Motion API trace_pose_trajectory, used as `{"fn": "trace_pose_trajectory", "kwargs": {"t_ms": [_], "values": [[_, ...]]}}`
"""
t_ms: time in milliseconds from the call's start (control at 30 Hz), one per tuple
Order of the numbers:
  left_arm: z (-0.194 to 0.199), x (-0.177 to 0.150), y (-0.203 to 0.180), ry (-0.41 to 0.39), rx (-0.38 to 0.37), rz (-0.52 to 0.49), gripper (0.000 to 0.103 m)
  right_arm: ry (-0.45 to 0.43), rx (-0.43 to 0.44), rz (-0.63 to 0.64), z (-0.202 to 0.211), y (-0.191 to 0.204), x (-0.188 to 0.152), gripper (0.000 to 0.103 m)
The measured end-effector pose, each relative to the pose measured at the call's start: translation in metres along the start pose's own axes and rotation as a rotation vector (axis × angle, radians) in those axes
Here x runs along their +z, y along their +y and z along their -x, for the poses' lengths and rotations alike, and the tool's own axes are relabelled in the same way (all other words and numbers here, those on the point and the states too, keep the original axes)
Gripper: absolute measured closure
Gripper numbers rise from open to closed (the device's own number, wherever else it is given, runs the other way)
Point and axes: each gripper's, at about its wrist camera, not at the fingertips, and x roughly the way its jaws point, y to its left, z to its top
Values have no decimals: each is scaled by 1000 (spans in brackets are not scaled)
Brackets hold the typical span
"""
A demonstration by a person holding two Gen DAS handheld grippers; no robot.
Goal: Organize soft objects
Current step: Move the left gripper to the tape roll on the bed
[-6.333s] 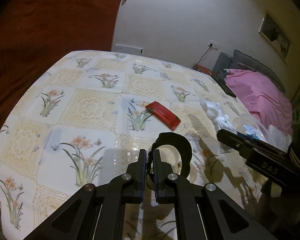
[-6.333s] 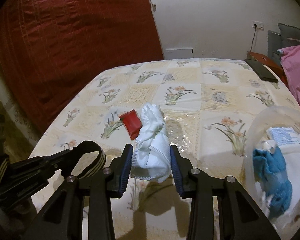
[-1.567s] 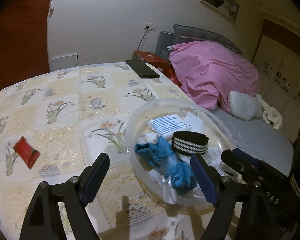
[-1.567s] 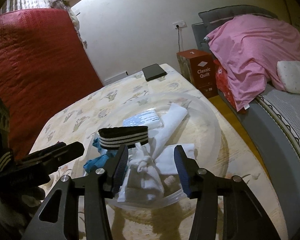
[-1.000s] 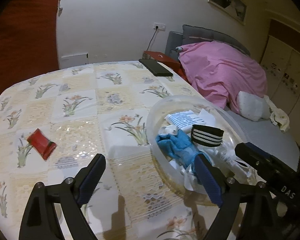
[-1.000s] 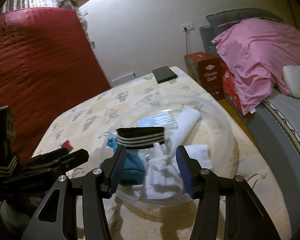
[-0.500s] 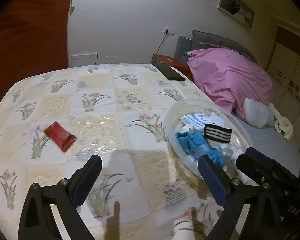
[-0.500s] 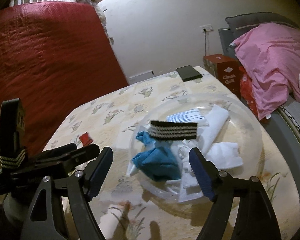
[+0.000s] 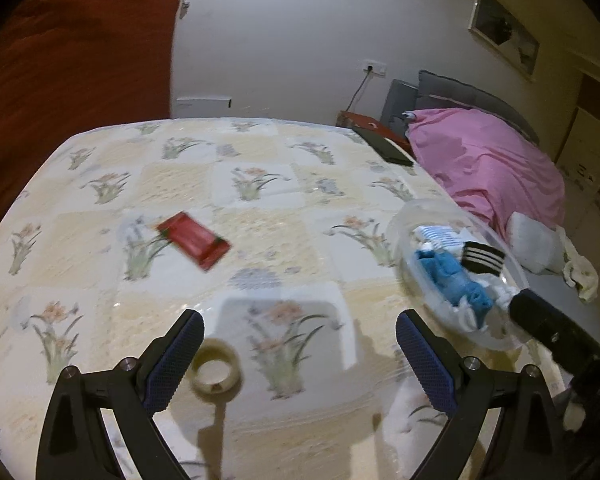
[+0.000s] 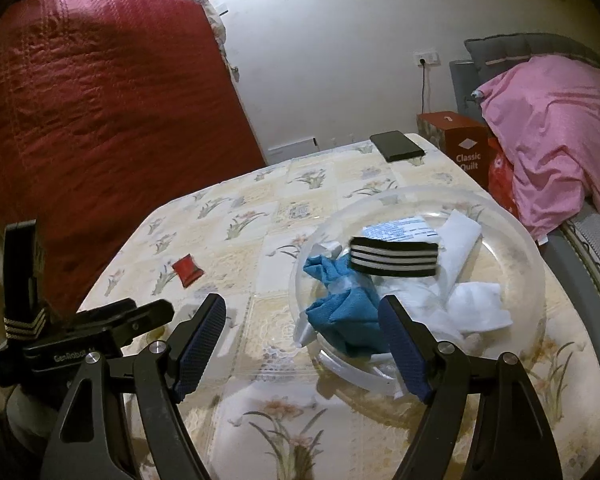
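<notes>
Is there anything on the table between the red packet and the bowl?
No. In the left wrist view, only bare flowery tablecloth lies between the red packet and the bowl.

Plain white wall (image 10: 340,60) with socket and trailing cable (image 10: 425,58); quilted red fabric panel (image 10: 100,120) at left; grey padded headboard (image 10: 512,50); rumpled pink quilt (image 10: 556,128) on bed; framed picture (image 9: 504,36); dim warm light.
</notes>
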Motion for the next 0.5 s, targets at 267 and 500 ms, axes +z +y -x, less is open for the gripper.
{"fn": "trace_pose_trajectory", "kwargs": {"t_ms": [267,500], "values": [[1,-11,24,25,35,31,4,-11,-16,27,2,12,-1,24],[-1,-19,34,44,53,37,4,-5,-15,58,-1,23,-3,24]]}}
